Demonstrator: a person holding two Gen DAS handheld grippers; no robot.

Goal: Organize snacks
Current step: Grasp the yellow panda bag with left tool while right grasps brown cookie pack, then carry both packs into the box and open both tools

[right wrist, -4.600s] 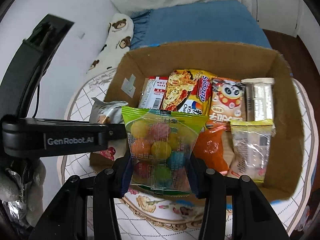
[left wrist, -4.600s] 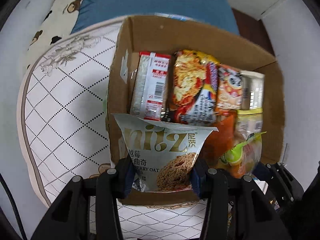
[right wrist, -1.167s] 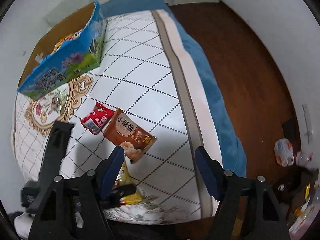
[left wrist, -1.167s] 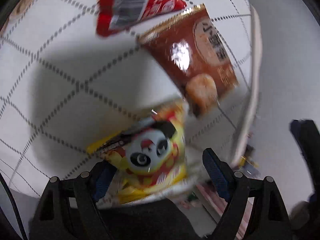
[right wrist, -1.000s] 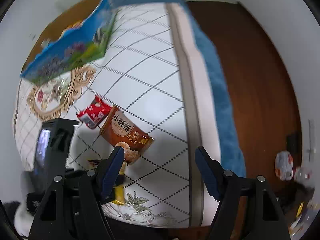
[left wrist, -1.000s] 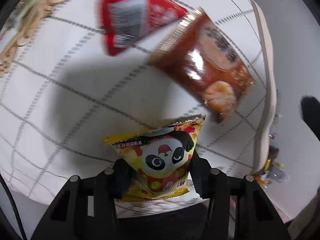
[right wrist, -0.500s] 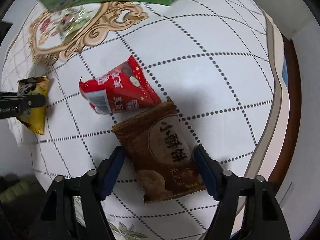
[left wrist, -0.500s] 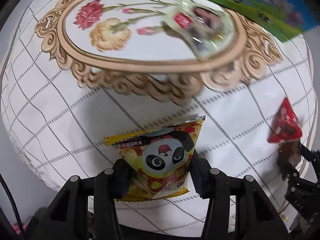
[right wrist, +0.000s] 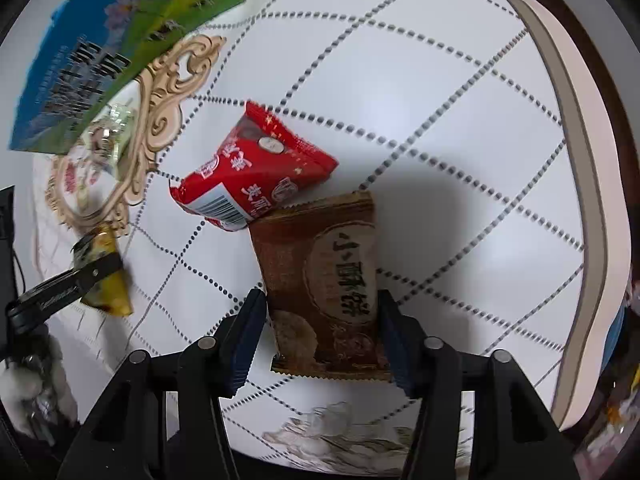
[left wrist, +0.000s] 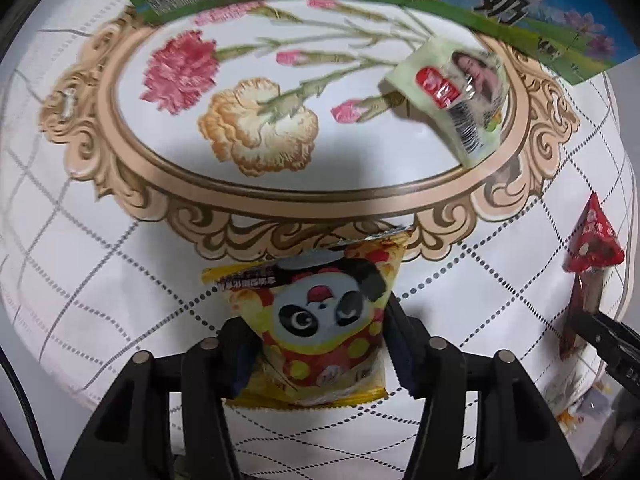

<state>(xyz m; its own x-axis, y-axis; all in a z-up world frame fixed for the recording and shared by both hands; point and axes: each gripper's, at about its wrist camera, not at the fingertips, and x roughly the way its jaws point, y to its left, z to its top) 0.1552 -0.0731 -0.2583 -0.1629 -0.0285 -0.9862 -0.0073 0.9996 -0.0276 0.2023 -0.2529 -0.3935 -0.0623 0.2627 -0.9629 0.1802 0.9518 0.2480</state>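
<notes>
carnations (left wrist view only)

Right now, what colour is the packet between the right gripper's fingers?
Brown packet, seen best in the right wrist view.

Lower edge of the yellow panda packet covered by the left gripper fingers. Blue-green carton cut off by the top edge in the left wrist view, its print blurred. Brown biscuit packet flanked by the right gripper, contact between pads and packet sides impossible to tell. One corner of the brown packet tucked under the red packet. Pale green packet smeared in the right wrist view, lettering unreadable.
</notes>
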